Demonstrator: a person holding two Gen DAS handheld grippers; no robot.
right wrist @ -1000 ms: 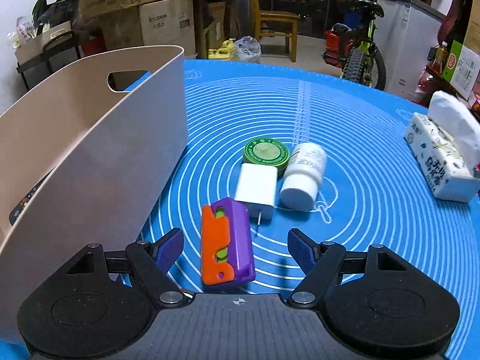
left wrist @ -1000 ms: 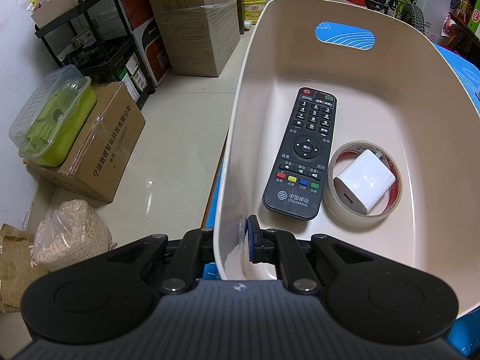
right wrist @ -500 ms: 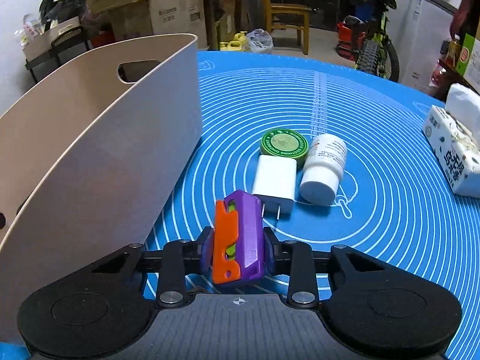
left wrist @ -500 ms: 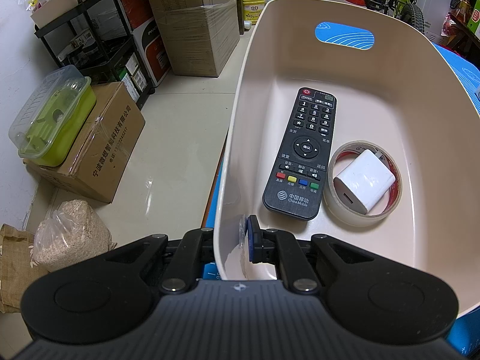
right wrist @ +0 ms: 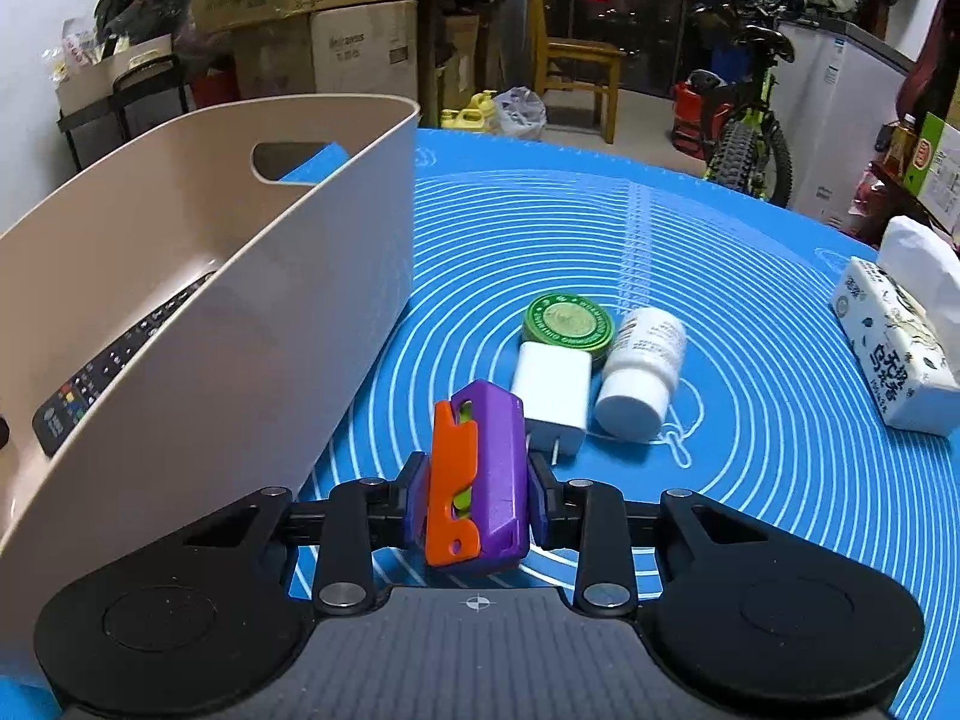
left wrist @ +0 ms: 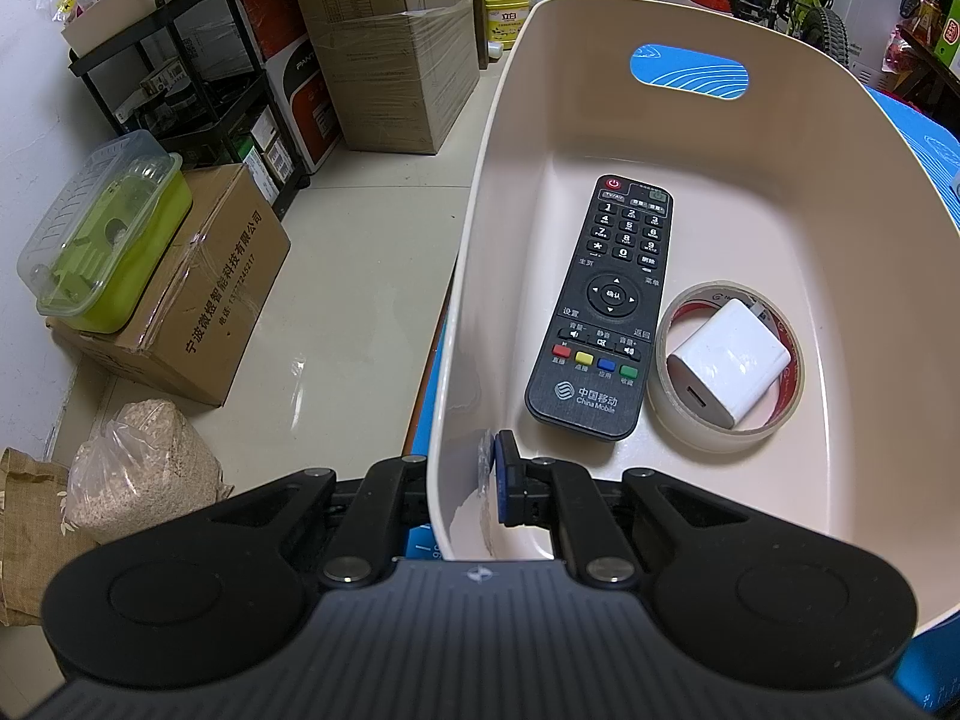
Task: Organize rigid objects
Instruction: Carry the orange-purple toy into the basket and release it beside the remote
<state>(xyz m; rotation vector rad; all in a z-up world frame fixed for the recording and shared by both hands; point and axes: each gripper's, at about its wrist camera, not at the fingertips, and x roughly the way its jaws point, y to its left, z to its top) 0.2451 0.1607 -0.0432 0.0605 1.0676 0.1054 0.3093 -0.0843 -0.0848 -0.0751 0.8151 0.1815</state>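
left gripper (left wrist: 474, 480): clamped on near wall of beige bin (left wrist: 468, 300), one finger inside, one outside
right gripper (right wrist: 477, 501): jaws have just been closing, now pinching purple-orange toy (right wrist: 477, 474), lifted just off blue mat (right wrist: 750, 300)
bin contents: black remote (left wrist: 603, 306); tape roll (left wrist: 729, 369) just right of it, white charger (left wrist: 729, 360) resting in the roll
bin place: on bench, left of the toy
on mat: white plug (right wrist: 552, 393), green tin (right wrist: 567, 324), white bottle (right wrist: 642, 381) clustered, touching
far right: tissue pack (right wrist: 897, 348)
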